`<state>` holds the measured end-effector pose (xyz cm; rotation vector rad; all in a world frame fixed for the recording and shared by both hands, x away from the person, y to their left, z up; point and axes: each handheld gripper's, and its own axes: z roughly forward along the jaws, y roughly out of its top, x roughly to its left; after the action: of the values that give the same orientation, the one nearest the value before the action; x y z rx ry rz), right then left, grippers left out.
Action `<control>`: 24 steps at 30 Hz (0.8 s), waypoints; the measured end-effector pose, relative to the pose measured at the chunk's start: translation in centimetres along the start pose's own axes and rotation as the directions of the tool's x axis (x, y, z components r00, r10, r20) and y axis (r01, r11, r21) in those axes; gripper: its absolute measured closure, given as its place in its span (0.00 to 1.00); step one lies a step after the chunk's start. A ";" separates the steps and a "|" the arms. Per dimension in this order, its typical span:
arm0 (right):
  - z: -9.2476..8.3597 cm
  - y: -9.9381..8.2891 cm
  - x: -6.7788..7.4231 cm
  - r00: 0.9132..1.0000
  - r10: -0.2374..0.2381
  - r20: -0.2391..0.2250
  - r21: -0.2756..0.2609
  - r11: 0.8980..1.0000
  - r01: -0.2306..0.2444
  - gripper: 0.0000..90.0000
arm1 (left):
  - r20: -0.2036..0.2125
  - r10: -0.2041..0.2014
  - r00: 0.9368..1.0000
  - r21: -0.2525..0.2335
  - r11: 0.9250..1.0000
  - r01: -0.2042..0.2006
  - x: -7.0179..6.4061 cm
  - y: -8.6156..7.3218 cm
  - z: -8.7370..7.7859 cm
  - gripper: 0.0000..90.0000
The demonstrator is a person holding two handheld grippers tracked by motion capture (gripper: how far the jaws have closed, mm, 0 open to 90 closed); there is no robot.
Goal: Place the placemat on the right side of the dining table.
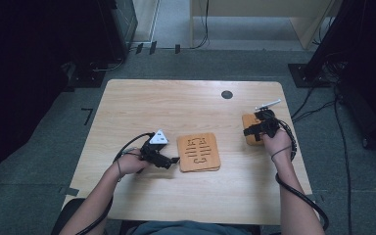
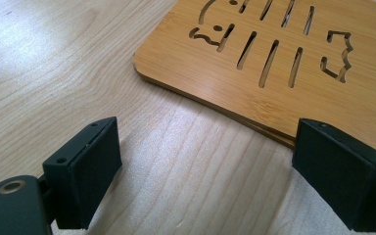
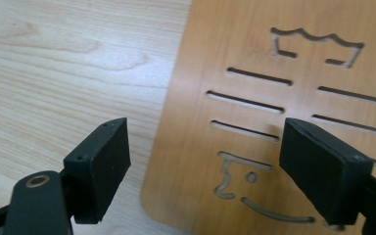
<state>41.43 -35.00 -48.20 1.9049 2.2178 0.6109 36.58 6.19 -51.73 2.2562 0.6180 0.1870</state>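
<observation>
A stack of slotted bamboo trivets (image 1: pixel 199 152) lies flat at the table's middle; its near corner (image 2: pixel 274 73) shows ahead of my left gripper (image 2: pixel 205 181). That left gripper (image 1: pixel 172 160) rests at the stack's left edge, open, with bare table between its jaws. A single bamboo trivet (image 1: pixel 249 131) lies at the right side of the table. My right gripper (image 1: pixel 254 129) hovers over it, open. In the right gripper view that trivet (image 3: pixel 274 98) lies below the right gripper (image 3: pixel 203 171), its left edge running between the jaws, and nothing is gripped.
The light wooden table (image 1: pixel 142 112) has a round dark cable hole (image 1: pixel 227 94) near its far edge. A thin white rod (image 1: pixel 269 104) sticks out beyond the right hand. Black cables (image 1: pixel 298 196) trail from both grippers. Dark equipment stands on the carpet at left and right.
</observation>
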 end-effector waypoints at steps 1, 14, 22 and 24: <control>0.0 0.0 0.2 1.000 0.002 -0.010 -0.004 1.000 -0.002 0.21 | 0.000 0.001 1.000 0.000 1.000 -0.001 0.0 0.0 0.0 0.11; 0.4 -0.2 2.1 0.998 -0.053 -0.025 0.007 0.999 0.053 0.21 | 0.003 0.004 1.000 -0.003 1.000 -0.004 0.1 0.0 0.0 0.11; 0.6 -0.3 3.3 0.996 -0.081 -0.032 0.014 0.997 0.082 0.21 | 0.002 0.014 1.000 -0.005 1.000 -0.014 0.1 -0.1 0.0 0.11; 0.5 -0.4 3.6 0.995 -0.089 -0.035 0.014 0.996 0.090 0.21 | 0.002 0.017 1.000 -0.005 1.000 -0.017 0.1 -0.1 0.0 0.11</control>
<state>40.61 -31.46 -48.33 1.8038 2.3212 0.6189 36.67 6.26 -51.82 2.2568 0.5973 0.1943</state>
